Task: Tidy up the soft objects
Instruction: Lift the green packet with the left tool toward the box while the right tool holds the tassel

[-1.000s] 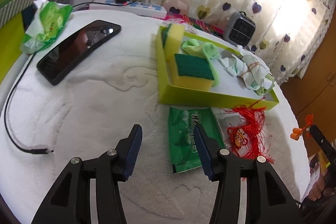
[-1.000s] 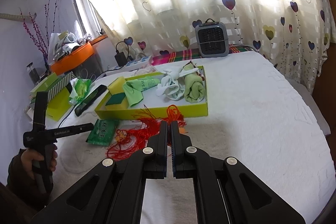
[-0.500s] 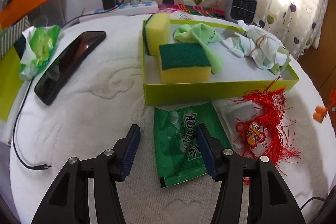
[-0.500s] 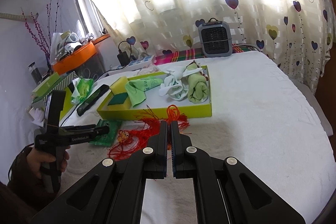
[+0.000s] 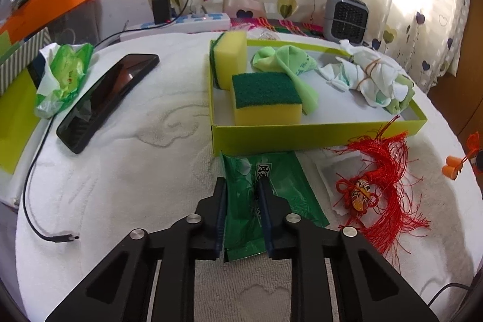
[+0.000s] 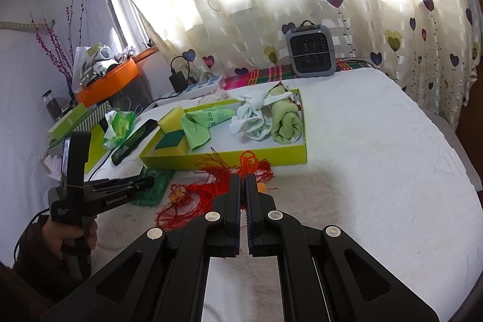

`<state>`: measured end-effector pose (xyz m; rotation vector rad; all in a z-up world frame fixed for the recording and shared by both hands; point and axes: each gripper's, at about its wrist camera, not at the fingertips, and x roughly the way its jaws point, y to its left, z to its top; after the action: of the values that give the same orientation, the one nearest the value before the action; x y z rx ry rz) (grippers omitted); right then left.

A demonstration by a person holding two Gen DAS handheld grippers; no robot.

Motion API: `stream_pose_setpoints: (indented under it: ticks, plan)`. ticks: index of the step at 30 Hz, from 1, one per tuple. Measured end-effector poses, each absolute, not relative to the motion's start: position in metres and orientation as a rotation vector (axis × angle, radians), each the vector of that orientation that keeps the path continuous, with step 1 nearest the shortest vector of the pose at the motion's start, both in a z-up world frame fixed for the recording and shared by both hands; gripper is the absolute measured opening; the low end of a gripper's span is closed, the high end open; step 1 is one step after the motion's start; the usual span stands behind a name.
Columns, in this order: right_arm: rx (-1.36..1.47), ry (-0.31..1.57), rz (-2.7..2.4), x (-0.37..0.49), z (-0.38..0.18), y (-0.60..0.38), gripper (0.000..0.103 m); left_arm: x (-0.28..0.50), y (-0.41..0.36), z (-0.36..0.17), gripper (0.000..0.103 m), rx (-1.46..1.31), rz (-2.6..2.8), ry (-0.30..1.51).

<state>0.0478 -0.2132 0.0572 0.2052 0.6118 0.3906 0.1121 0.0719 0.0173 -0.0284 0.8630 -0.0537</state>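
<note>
A green tissue packet (image 5: pixel 280 192) lies on the white towel just in front of the lime box (image 5: pixel 317 135). My left gripper (image 5: pixel 241 186) is shut on the green tissue packet, its jaws pinching the packet's left part. The box holds two yellow-green sponges (image 5: pixel 265 98), a green cloth (image 5: pixel 289 65) and bundled white and green cloths (image 5: pixel 371 77). A red tassel ornament (image 5: pixel 377 186) lies right of the packet. My right gripper (image 6: pixel 243 180) is shut and empty, held above the towel near the tassel (image 6: pixel 211 189). The left gripper also shows in the right wrist view (image 6: pixel 148 181).
A black phone (image 5: pixel 105 98), a cable (image 5: pixel 39 201) and a crumpled green-white wrapper (image 5: pixel 63 74) lie at the left. A power strip (image 5: pixel 187 21) and a small grey heater (image 5: pixel 347 17) stand at the back. Orange earplugs (image 5: pixel 452 171) lie at the right edge.
My left gripper moved forward over the green tissue packet and its jaws closed on it. The right gripper stayed shut and nearly still.
</note>
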Motion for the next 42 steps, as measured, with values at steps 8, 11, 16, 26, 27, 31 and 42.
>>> stream_pose_setpoints:
  ticks: [8,11,16,26,27,31,42]
  plan:
    - [0.217,0.612,0.39,0.05,0.058,-0.217,0.003,0.104,0.081,0.027,0.015,-0.102,-0.086,0.84]
    - [0.214,0.607,0.391,0.052,0.06,-0.218,0.003,0.101,0.084,0.032,0.015,-0.141,-0.111,0.836]
    - [0.203,0.592,0.4,0.053,0.067,-0.215,0.003,0.095,0.084,0.046,0.015,-0.157,-0.127,0.803]
    - [0.196,0.602,0.48,0.077,0.078,-0.207,0.003,0.103,0.08,0.075,0.015,-0.168,-0.177,0.743]
    - [0.194,0.604,0.49,0.08,0.079,-0.205,0.003,0.106,0.08,0.076,0.015,-0.168,-0.181,0.739]
    - [0.187,0.606,0.52,0.093,0.082,-0.198,0.003,0.116,0.079,0.08,0.015,-0.172,-0.185,0.732]
    - [0.158,0.646,0.558,0.13,0.082,-0.179,0.003,0.143,0.072,0.088,0.015,-0.155,-0.198,0.717]
